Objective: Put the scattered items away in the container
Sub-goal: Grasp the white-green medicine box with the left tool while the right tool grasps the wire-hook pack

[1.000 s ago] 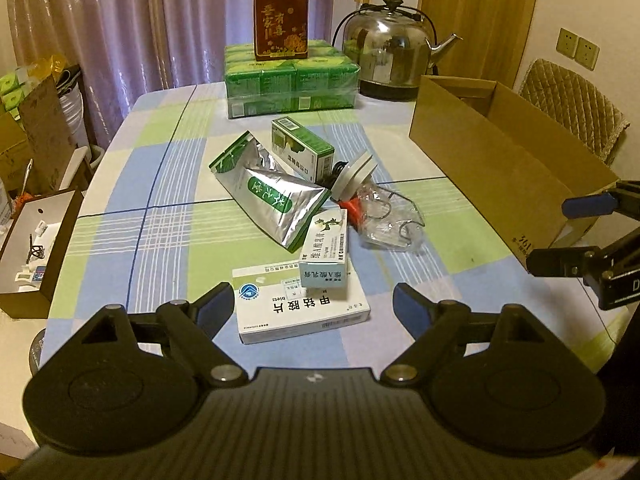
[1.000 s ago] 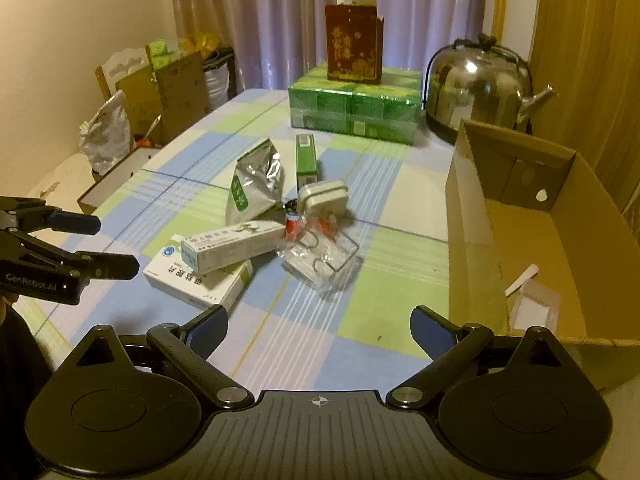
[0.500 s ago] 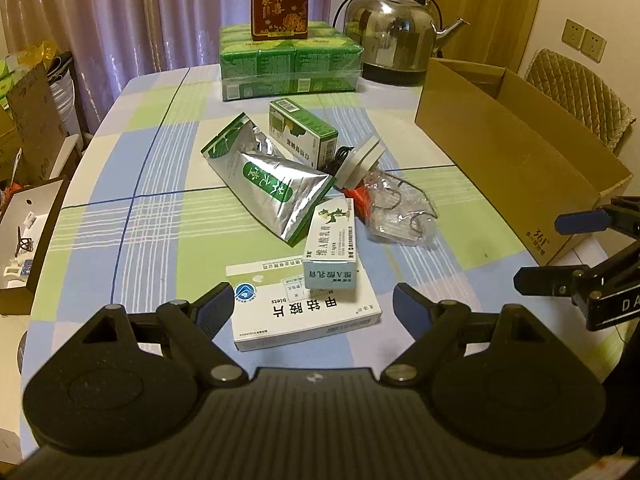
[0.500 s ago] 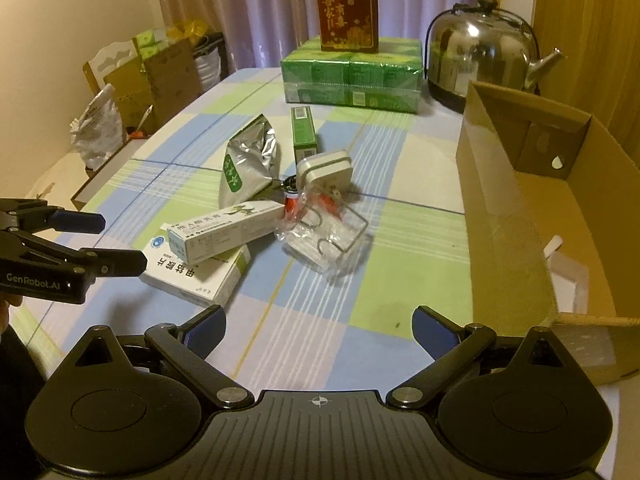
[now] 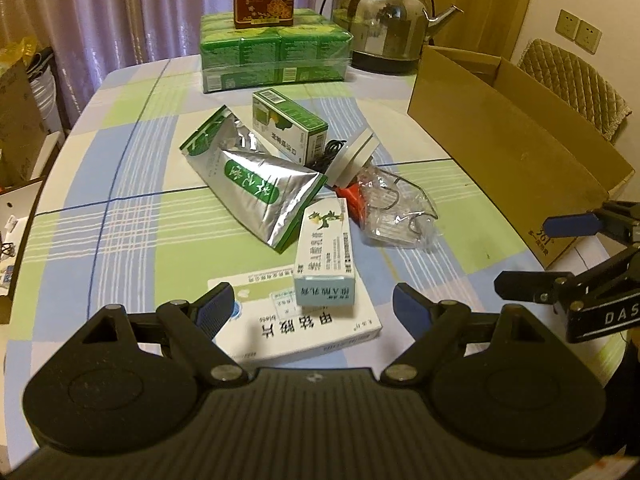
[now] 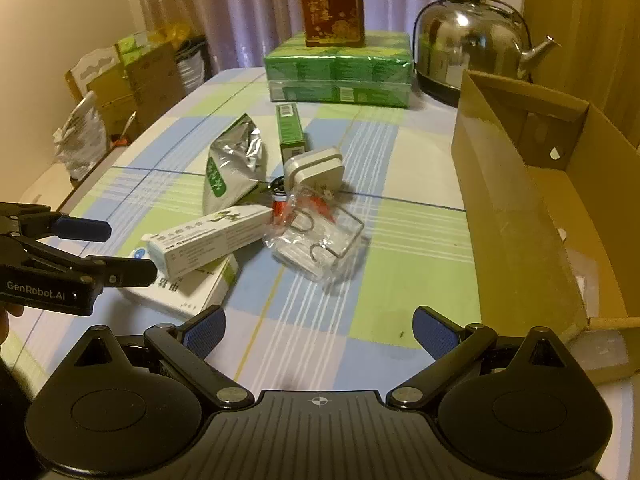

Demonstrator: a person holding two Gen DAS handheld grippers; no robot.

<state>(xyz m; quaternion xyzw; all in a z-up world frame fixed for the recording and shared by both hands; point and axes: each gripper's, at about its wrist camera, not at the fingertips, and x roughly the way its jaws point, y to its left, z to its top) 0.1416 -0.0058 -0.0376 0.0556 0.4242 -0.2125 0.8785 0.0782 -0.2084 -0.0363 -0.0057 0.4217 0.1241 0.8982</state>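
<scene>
Two grippers hang above the near edge of the table point(image 5: 120, 184), and both have their fingers spread wide with nothing between them. The cardboard box point(image 6: 520, 184) stands open on the table's right side, within easy reach of the right gripper point(image 6: 319, 330), so it is probably the container meant by the task. Its floor is almost bare: only a few pale scraps show inside, too small to name, and none of the loose goods has gone in yet.

At the far end, a wrapped block of green packs point(image 5: 276, 50) carries a dark red carton point(image 6: 331, 14), with a steel kettle point(image 5: 382, 24) beside it; these sit squarely, apart from the clutter, and look like fixtures rather than litter.

Scattered things lie heaped together in the table's middle. Nearest is a flat white box point(image 5: 304, 332), with a slim white-and-green box point(image 5: 326, 254) propped across it, one end resting on top. The left gripper point(image 5: 312, 308) hovers directly over this pair, so I judge one of them is the first target. Behind lies a silver pouch point(image 5: 256, 186), leaning against a green box point(image 5: 290, 128). Beside them sits a crumpled clear packet point(image 6: 316, 236) with wire hooks inside, touching a grey-white clip-like block point(image 6: 314, 170) and a small red piece point(image 5: 350, 194).
</scene>
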